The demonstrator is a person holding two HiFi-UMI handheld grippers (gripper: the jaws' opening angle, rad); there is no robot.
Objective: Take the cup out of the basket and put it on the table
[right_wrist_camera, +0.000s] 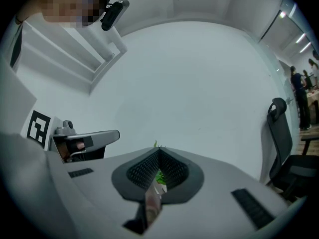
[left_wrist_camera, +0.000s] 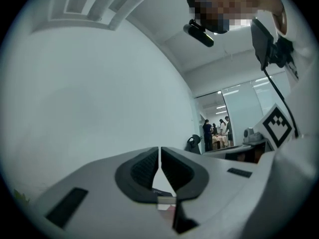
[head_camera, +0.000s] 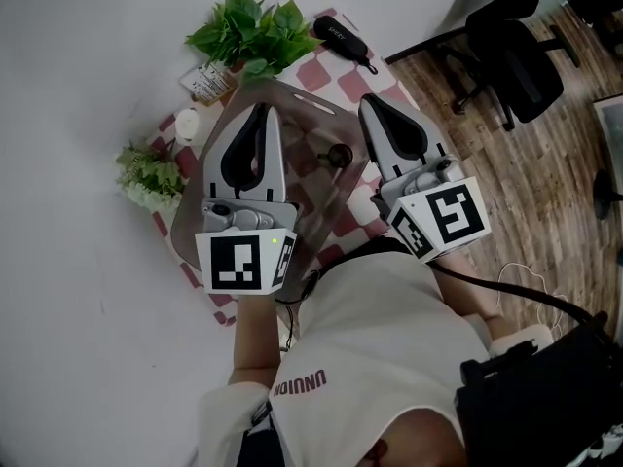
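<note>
Overhead first. Shows a small dark cup (head_camera: 339, 154) lying inside a translucent basket (head_camera: 313, 202), near its middle and a little toward the right side. Sets that basket on a bench (head_camera: 222, 305) covered with a red-and-white checked cloth (head_camera: 343, 81), against a pale wall (left_wrist_camera: 89, 93). Puts the left gripper (head_camera: 262, 108) over the basket's left half and the right gripper (head_camera: 369, 99) over its right edge, both pointing away from the person (head_camera: 389, 339) toward the wall. Leaves the cup between the two, nearer the person than either gripper's tip, just beside the inner flank of the right gripper and farther from the left one; cannot tell contact from this angle.

Next, the gripper views. Shows the left gripper closed, pads (left_wrist_camera: 142, 169) meeting at the tips in a thin line, nothing caught between them. Shows the right gripper likewise closed at the tips and holding nothing, with only a scrap of green leaf (right_wrist_camera: 159, 177) visible through the hollow behind the pads. Faces pale wall in both.

Around the basket: a leafy green plant (head_camera: 248, 29) at the far edge, a paler plant (head_camera: 149, 173) on the left, a small printed carton (head_camera: 206, 81) and a small white container (head_camera: 185, 125) between them, a black case (head_camera: 343, 39) at the far right corner. Beyond the bench, a black office chair (head_camera: 514, 52) on wooden floor (head_camera: 545, 193).
</note>
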